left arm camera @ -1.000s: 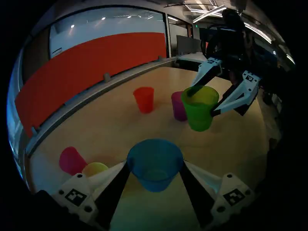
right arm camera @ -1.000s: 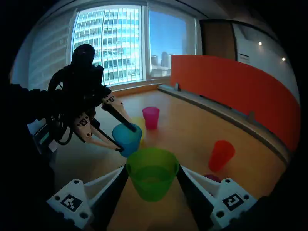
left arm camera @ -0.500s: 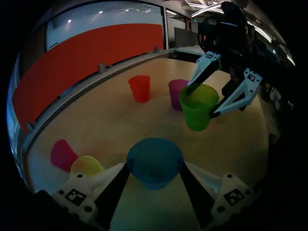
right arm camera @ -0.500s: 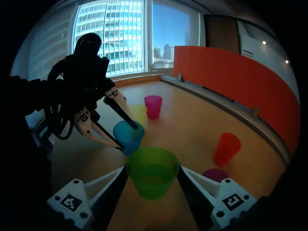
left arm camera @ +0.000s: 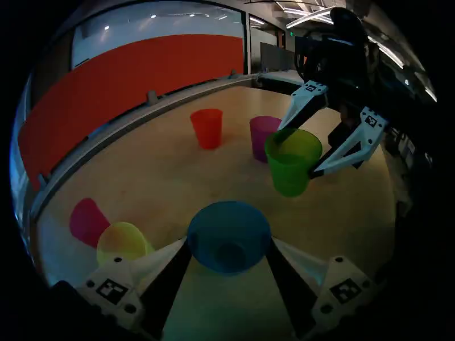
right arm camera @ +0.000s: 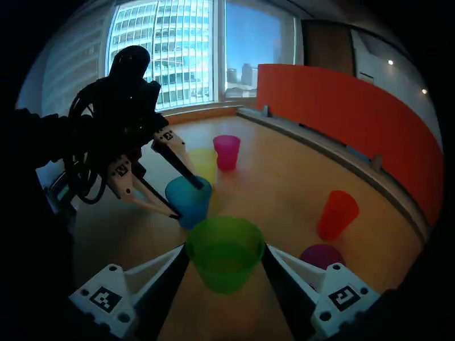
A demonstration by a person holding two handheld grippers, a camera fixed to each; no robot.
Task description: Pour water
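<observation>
From the left gripper view, the left gripper (left arm camera: 227, 245) is clenched on the translucent blue plastic cup (left arm camera: 229, 227), 1 finger pressed to each side, with the cup upright and close to the lens. Over the last second the short orange plastic cup (left arm camera: 206, 128) has slid a little up the picture. The translucent yellow plastic cup (left arm camera: 121, 243), on the near left of the orange cup beside the pink plastic cup (left arm camera: 86, 221), has come further into sight. So this hand has shifted and dipped slightly, but nothing has spilled. Right of the orange cup, past the purple plastic cup (left arm camera: 263, 136), the right gripper (left arm camera: 297, 152) holds the translucent green plastic cup (left arm camera: 293, 165) clear of the wooden table (left arm camera: 153, 176).

From the right gripper view, the green cup (right arm camera: 226, 275) sits gripped between the right gripper's (right arm camera: 225, 249) 2 fingers, upright, with what looks like a little liquid low inside. Well left of the orange cup (right arm camera: 337, 215), the left gripper (right arm camera: 187, 199) carries the blue cup (right arm camera: 193, 209) much where it was, level and apart from the green one. The purple cup (right arm camera: 321, 256), just below the orange cup, has edged more into frame.

I'd judge the pour not yet begun: both cups are level, near each other, and neither rim is over the other.
</observation>
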